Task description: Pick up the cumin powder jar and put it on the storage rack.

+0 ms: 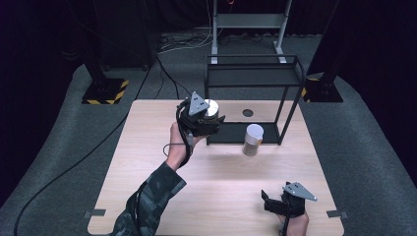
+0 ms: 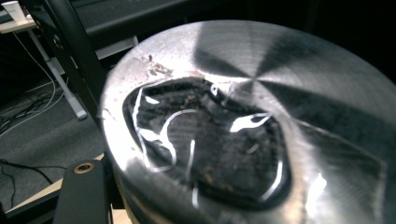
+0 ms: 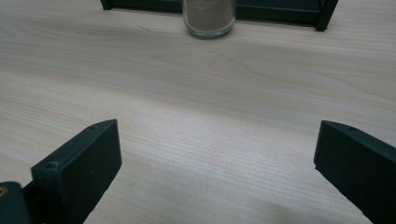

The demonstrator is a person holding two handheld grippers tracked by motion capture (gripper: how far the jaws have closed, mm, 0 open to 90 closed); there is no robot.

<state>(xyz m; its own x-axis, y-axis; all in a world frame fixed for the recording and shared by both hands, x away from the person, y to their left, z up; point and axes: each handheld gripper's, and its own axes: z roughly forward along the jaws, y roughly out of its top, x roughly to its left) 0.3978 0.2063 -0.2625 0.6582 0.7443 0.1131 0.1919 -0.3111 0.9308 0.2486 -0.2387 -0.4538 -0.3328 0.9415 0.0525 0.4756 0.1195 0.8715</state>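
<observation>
1. Where the room is seen at the far left in the high view, a dark grey carpet floor (image 1: 64, 132) is spread around the table, and a black post on a base with yellow and black stripes (image 1: 104, 91) is placed on it. Black cables (image 1: 167, 73) are laid over the carpet toward the back.

2. A light wooden table (image 1: 216, 196) with rounded corners is set in the middle of the room, and its grain is shown clearly in the right gripper view.

3. The left gripper (image 1: 209, 120) is raised above the left part of the table, near the rack. A round metal tin (image 1: 211, 108) with a clear window in its lid is held in it; in the left gripper view the tin (image 2: 243, 126) is seen very close, with dark bits behind the window. The jaws are closed on the tin.

4. A black wire rack (image 1: 253, 98) is placed at the far side of the table, and a small dark hole (image 1: 248, 112) is seen in the tabletop under it.

5. A glass jar with a white lid (image 1: 253, 139) is stood upright just in front of the rack; pale powder is seen inside the jar (image 3: 208, 17).

6. The right gripper (image 1: 268, 202) is rested low at the near right edge of the table, and its jaws are spread wide with nothing between them.

7. A grey metal frame (image 1: 248, 29) is placed behind the table, and the walls are kept dark.
</observation>
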